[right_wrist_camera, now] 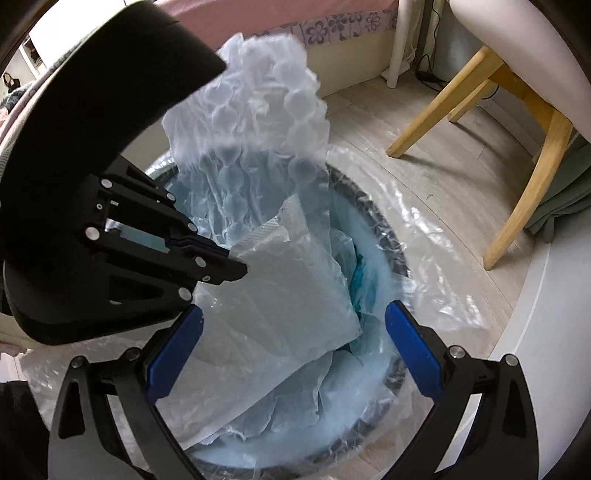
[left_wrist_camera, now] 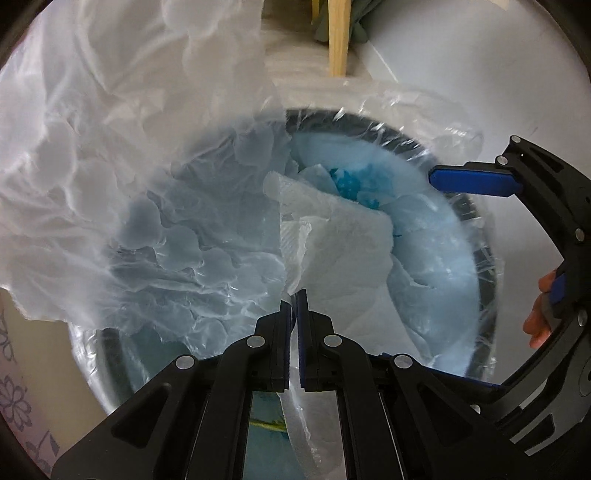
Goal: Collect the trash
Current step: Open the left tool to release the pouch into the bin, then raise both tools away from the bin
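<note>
1. I find no readable word, brand, number or sign in either of my wrist views
2. The only markings are purple flower prints on a pale fabric band [right_wrist_camera: 332, 27] at the top of my right view, and they carry no letters

Black tongs [right_wrist_camera: 293, 325], blue pads [right_wrist_camera: 413, 350], silver screws

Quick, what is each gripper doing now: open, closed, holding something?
Left gripper: closed on the plastic wrap, over the bin.
Right gripper: open, holding nothing, over the bin.
</note>
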Demonstrator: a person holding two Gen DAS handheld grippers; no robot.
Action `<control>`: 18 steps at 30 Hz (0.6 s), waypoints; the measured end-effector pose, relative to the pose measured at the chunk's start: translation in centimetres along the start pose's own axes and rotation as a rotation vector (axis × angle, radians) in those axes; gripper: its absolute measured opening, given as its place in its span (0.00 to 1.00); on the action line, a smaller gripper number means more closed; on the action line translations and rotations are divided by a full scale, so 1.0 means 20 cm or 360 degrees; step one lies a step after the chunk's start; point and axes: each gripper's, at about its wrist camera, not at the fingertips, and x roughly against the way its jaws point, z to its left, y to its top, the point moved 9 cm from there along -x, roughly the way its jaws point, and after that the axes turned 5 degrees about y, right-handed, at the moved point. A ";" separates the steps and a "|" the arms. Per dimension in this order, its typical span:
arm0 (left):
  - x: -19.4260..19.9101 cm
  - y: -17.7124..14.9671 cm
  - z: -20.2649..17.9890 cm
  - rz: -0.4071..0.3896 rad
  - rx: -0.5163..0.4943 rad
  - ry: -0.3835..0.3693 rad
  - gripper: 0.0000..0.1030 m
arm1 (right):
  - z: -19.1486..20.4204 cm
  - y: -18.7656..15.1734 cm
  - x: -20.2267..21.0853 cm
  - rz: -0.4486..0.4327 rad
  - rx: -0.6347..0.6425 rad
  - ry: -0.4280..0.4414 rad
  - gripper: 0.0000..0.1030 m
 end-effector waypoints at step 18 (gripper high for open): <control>0.07 -0.03 0.04 -0.0043 0.0051 0.0000 0.59 | 0.07 -0.05 -0.01 0.0006 0.0150 -0.0046 0.93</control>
